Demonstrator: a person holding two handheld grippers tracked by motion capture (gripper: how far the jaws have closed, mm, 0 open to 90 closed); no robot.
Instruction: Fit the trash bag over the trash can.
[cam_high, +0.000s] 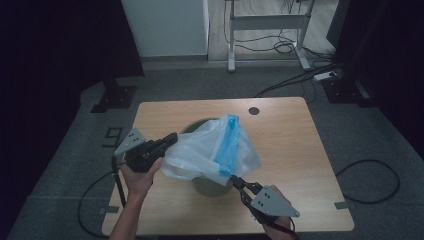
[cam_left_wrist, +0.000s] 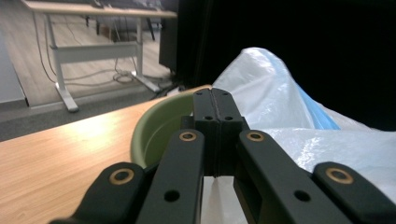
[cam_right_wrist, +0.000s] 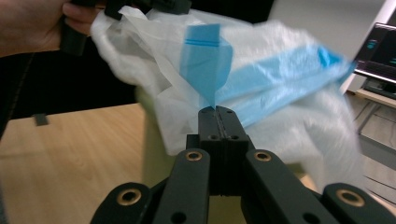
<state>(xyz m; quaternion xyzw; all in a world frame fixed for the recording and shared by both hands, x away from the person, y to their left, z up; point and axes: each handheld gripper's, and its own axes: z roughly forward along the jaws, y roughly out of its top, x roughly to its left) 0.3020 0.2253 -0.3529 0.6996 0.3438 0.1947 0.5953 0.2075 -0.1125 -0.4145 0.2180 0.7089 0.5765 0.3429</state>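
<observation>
A translucent plastic bag with a blue strip (the strip is running along its top) is hanging stretched over a green bucket, which is standing near the middle of the wooden table. The left gripper is pinching the bag's left edge, with its jaws pressed together on the film. The right gripper is gripping the blue strip at the near side, and its jaws are also clamped tightly on it.
</observation>
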